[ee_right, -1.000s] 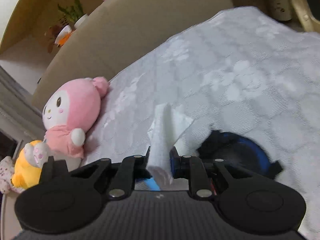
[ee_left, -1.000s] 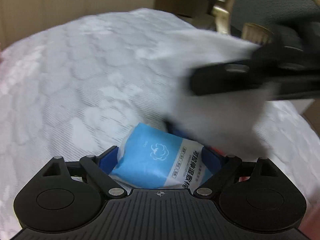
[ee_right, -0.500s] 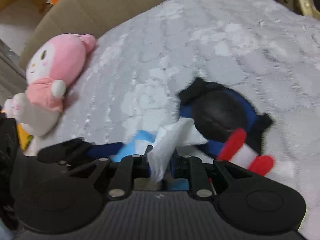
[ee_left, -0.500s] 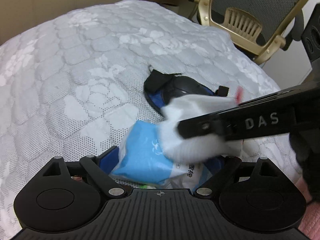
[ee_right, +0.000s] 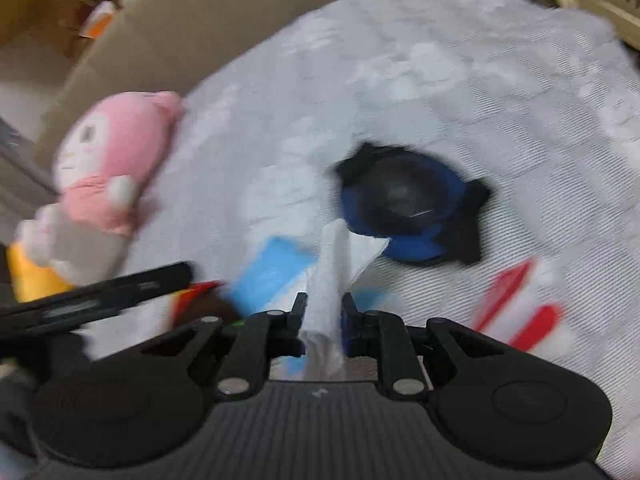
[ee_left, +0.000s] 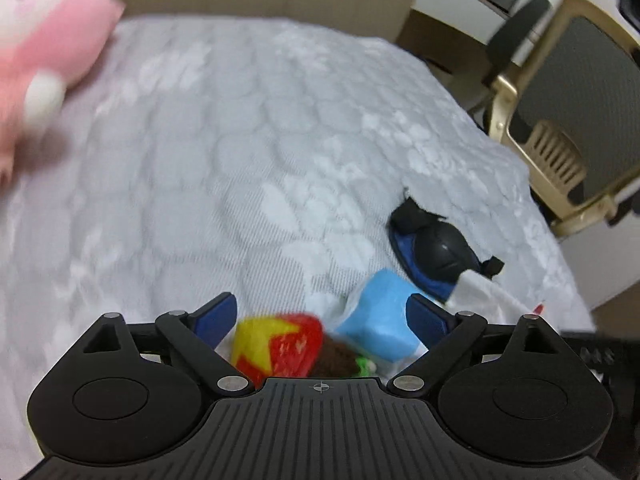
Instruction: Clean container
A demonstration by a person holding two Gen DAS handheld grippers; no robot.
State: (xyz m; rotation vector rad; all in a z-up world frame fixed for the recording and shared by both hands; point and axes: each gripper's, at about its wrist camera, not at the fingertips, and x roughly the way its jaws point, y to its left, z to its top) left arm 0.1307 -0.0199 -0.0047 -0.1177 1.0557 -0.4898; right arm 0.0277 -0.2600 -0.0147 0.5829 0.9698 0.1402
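My right gripper is shut on a white tissue that sticks up between its fingers. My left gripper is open, and the light blue tissue pack lies loose on the bed between its blue pads beside a red and yellow toy. The pack also shows in the right wrist view. A black and blue round container lies on the bedspread to the right, also seen in the right wrist view. The left gripper shows in the right wrist view as a black bar at the left edge.
A pink plush toy lies at the bed's left side, also seen in the left wrist view. A red and white striped item lies at right. A gold-framed chair stands beyond the bed's right edge. A cardboard wall is behind.
My left gripper has let go of the blue tissue pack and opened, swinging left. My right gripper with the tissue has moved off the pack.
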